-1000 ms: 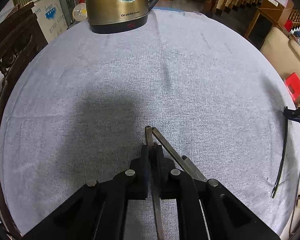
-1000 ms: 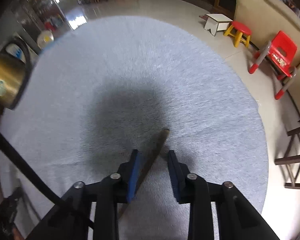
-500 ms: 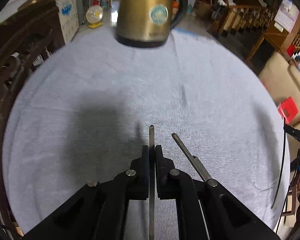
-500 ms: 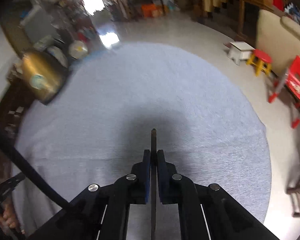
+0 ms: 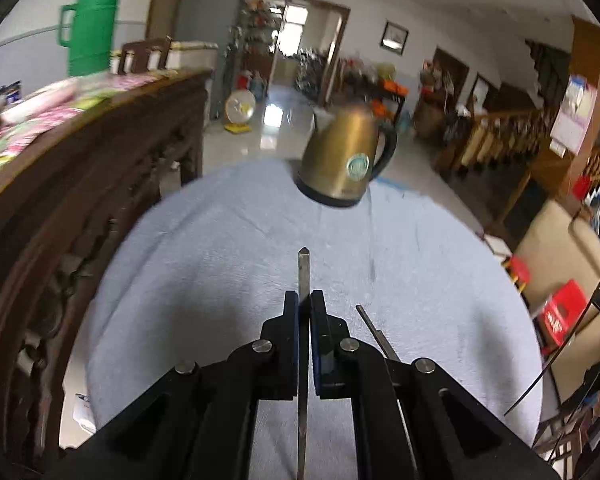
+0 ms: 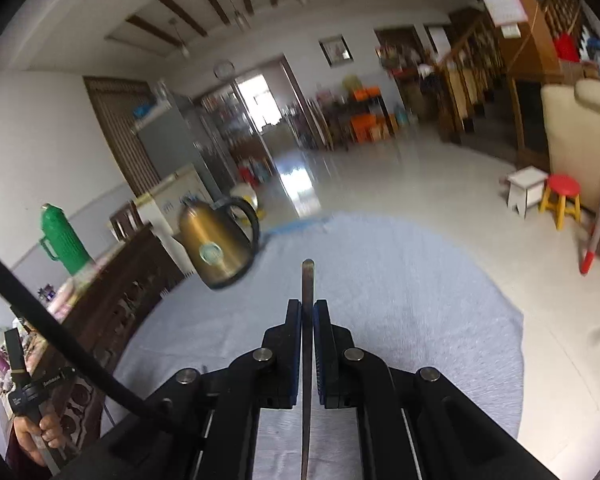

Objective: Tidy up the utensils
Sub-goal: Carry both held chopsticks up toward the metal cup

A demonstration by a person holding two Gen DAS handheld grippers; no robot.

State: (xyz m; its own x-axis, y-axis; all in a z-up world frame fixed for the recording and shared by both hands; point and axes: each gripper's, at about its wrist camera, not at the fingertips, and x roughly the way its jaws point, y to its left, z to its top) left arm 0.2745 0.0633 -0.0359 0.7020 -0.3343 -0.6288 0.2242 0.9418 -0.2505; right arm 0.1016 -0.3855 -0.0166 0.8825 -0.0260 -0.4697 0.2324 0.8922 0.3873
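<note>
Left gripper (image 5: 304,300) has its 2 fingers pressed onto a thin metal utensil handle (image 5: 303,270), which runs straight between the pads and sticks out ahead with a pointed tip, lifted above the tabletop (image 5: 204,264); just right of that gripper, a second slim metal utensil (image 5: 374,334) shows a flat handle slanting toward the near edge, its lower part hidden behind the gripper body, so whether it touches the cloth cannot be told. Right gripper (image 6: 308,312) likewise pinches a darker flat utensil handle (image 6: 307,280) with a rounded end, held edge-on between both pads and raised over the grey cloth (image 6: 420,300) that covers the round tabletop; what kind of utensil each one is cannot be told, since only handles show. Farther out, a gold electric kettle (image 5: 346,164) with a black handle stands at the far edge of the tabletop; beyond the left edge, a dark carved wooden cabinet (image 5: 80,184) carries a green thermos (image 5: 90,24).
</note>
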